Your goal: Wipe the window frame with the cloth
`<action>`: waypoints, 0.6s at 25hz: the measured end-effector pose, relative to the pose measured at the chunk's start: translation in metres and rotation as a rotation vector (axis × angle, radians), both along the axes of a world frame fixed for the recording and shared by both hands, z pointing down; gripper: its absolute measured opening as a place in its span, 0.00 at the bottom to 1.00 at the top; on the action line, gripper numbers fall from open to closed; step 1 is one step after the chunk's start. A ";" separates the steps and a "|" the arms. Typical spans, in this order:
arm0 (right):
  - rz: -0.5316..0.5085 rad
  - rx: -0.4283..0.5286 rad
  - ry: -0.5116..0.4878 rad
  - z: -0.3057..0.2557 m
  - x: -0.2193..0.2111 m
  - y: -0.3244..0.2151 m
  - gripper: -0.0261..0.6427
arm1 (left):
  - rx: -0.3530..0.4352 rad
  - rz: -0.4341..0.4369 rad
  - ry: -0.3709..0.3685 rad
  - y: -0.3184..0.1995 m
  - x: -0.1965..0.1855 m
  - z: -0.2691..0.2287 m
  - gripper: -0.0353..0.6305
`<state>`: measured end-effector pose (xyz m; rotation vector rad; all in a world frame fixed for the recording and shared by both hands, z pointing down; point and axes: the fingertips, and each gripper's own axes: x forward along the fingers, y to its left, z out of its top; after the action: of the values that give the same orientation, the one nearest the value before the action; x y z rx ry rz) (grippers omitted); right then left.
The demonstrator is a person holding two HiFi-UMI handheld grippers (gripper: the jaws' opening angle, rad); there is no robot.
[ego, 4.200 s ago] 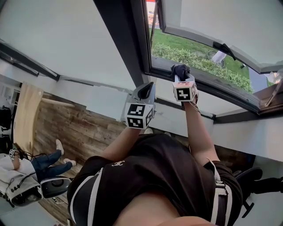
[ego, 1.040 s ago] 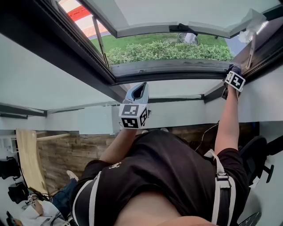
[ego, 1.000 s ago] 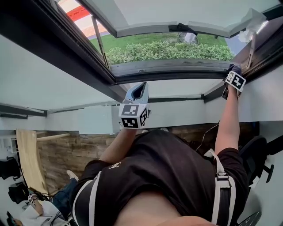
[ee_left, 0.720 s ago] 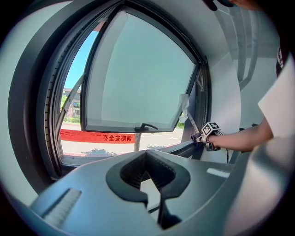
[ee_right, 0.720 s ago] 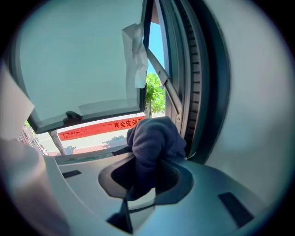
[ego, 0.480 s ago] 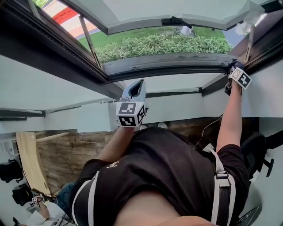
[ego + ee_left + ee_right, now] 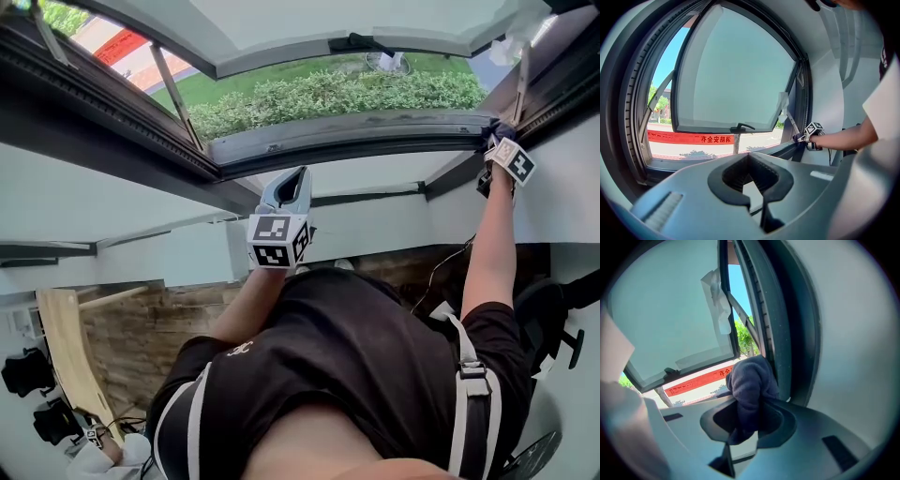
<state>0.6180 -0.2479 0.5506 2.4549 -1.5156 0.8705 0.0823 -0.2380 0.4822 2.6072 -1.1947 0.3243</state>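
Note:
The dark window frame [image 7: 356, 141] runs across the top of the head view, with its sash pushed outward. My right gripper [image 7: 499, 142] reaches up to the frame's right corner, shut on a dark navy cloth [image 7: 498, 129]. In the right gripper view the bunched cloth [image 7: 751, 383] sticks out of the right gripper [image 7: 749, 405] and presses against the frame's upright [image 7: 780, 333]. My left gripper [image 7: 292, 180] hovers below the sill at the centre, shut and holding nothing. The left gripper [image 7: 750, 161] faces the window, and the right gripper [image 7: 812, 136] shows small at the frame's corner [image 7: 801, 140].
The frosted sash pane [image 7: 736, 70] tilts outward, with a handle [image 7: 740, 127] on its lower edge and a metal stay [image 7: 173, 84] at the left. A scrap of white film [image 7: 717, 301] hangs from the sash corner. A hedge [image 7: 337, 94] lies outside. A white wall [image 7: 375, 225] is below the sill.
The right gripper has carried the cloth along the lower rail from near the centre to the right corner, and over the last second edged slightly further. The left gripper has held its place.

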 end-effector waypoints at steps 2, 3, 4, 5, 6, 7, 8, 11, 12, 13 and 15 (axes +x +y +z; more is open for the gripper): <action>0.001 0.007 -0.026 0.000 0.002 -0.001 0.17 | 0.006 0.001 0.004 0.000 0.001 -0.002 0.07; 0.000 0.005 -0.037 0.001 0.003 -0.002 0.17 | 0.009 0.000 0.007 0.001 0.001 -0.003 0.07; 0.005 0.000 -0.043 0.002 0.003 -0.002 0.17 | 0.014 -0.001 0.009 0.001 -0.001 -0.005 0.07; 0.014 -0.007 -0.046 0.002 0.003 -0.001 0.17 | 0.020 -0.001 0.012 0.002 -0.002 -0.007 0.07; 0.028 -0.011 -0.046 0.002 0.003 -0.001 0.17 | 0.027 0.000 0.015 0.002 -0.003 -0.010 0.07; 0.040 -0.007 -0.047 0.001 0.002 0.000 0.17 | 0.034 0.000 0.019 0.004 -0.005 -0.013 0.07; 0.048 0.014 -0.052 -0.001 0.000 0.001 0.17 | 0.040 0.000 0.023 0.005 -0.007 -0.017 0.07; 0.062 0.194 -0.100 -0.018 -0.016 0.003 0.17 | 0.049 -0.009 0.033 0.006 -0.016 -0.022 0.07; 0.067 0.267 -0.109 -0.028 -0.023 0.004 0.17 | 0.049 -0.013 0.035 0.005 -0.020 -0.022 0.07; 0.065 0.332 -0.109 -0.038 -0.033 0.004 0.17 | 0.049 -0.016 0.037 0.005 -0.023 -0.022 0.07; 0.037 0.437 -0.097 -0.062 -0.057 0.004 0.17 | 0.051 -0.021 0.043 0.004 -0.027 -0.023 0.07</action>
<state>0.5611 -0.2442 0.4887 2.7784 -1.8700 0.7360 0.0551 -0.2335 0.4590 2.6286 -1.2313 0.2359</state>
